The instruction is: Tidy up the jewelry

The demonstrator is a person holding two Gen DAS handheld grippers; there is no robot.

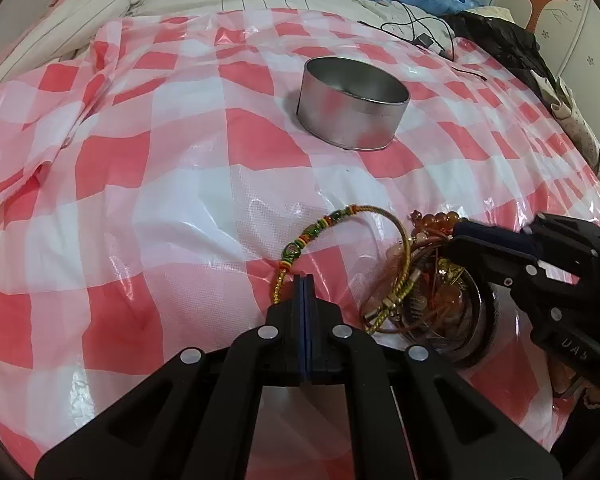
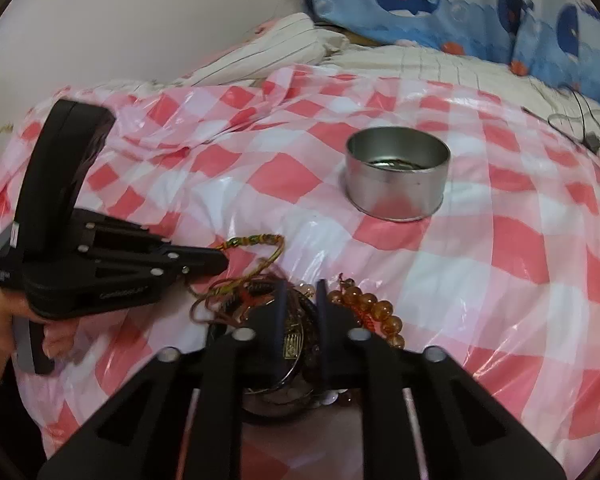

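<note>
My left gripper (image 1: 303,280) is shut on a gold cord bracelet with green beads (image 1: 320,222), which arcs right toward a tangled pile of jewelry (image 1: 432,280); the gripper also shows in the right wrist view (image 2: 225,261), with the bracelet (image 2: 260,240). My right gripper (image 2: 300,286) is slightly open over the pile (image 2: 288,320), above a dark ring and a gold charm. It also shows in the left wrist view (image 1: 458,236). An amber bead bracelet (image 2: 380,314) lies at the pile's right. A round metal tin (image 1: 352,108) stands farther back; in the right wrist view (image 2: 398,172) something lies in it.
A crinkled red-and-white checked plastic sheet (image 1: 148,184) covers the bed. Striped pillows (image 1: 60,28) lie at the back left, whale-print bedding (image 2: 440,4) behind. A black cable (image 1: 416,28) and dark clothing (image 1: 500,44) lie at the back right.
</note>
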